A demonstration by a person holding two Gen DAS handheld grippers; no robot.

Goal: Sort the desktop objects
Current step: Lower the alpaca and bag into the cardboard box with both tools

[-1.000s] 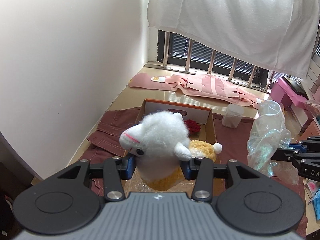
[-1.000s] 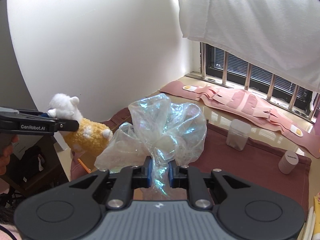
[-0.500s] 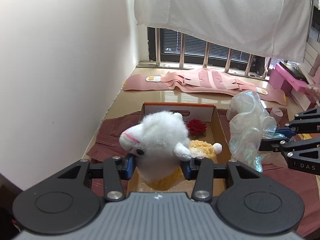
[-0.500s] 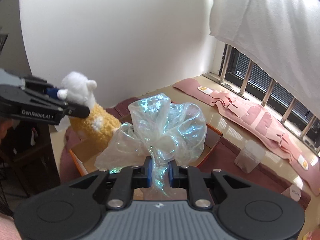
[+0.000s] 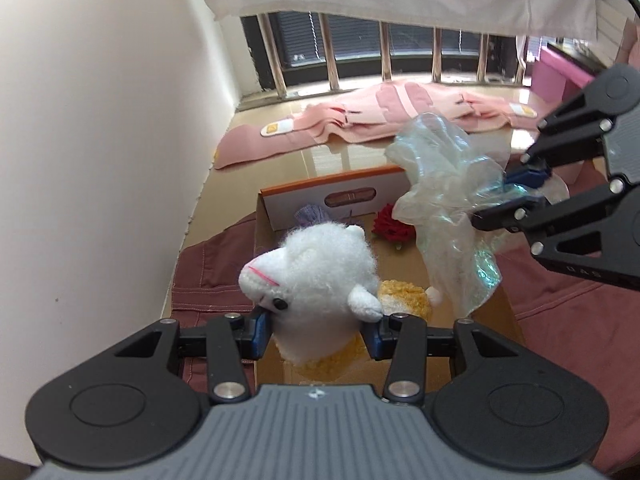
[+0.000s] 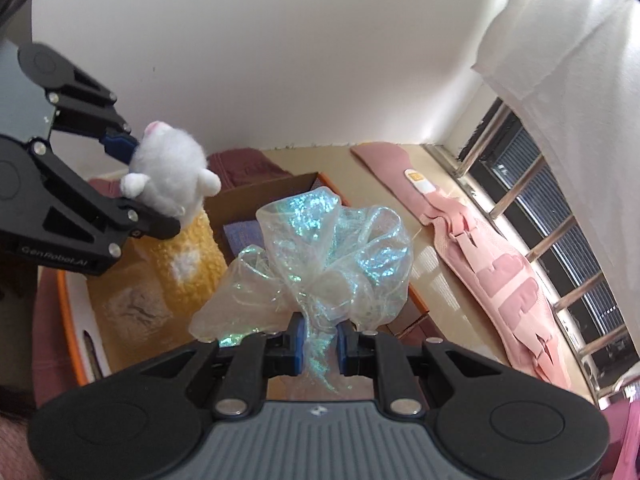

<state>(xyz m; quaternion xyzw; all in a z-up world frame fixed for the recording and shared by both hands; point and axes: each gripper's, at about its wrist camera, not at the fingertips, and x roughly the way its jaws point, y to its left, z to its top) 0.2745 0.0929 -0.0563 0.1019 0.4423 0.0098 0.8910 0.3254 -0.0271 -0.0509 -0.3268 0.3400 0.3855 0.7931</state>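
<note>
My left gripper point(image 5: 318, 338) is shut on a white and yellow plush toy point(image 5: 316, 280) by its head and holds it over an open cardboard box point(image 5: 340, 196). The toy also shows in the right wrist view point(image 6: 172, 184), its yellow body hanging into the box point(image 6: 80, 320). My right gripper point(image 6: 320, 344) is shut on a clear iridescent bow point(image 6: 324, 264) and holds it above the box's right side. The bow also shows in the left wrist view point(image 5: 448, 192), with the right gripper point(image 5: 516, 194) beside it. A red flower point(image 5: 392, 226) lies inside the box.
The box stands on a maroon cloth point(image 5: 216, 264) on a tan surface next to a white wall point(image 5: 100, 140). A pink padded garment point(image 5: 380, 120) lies by the barred window point(image 5: 380, 48). A purple item point(image 6: 240, 236) lies in the box.
Both grippers have moved closer over the box. The right gripper with the bow has come in from the right to above the box's right side. Both holds are unchanged.
</note>
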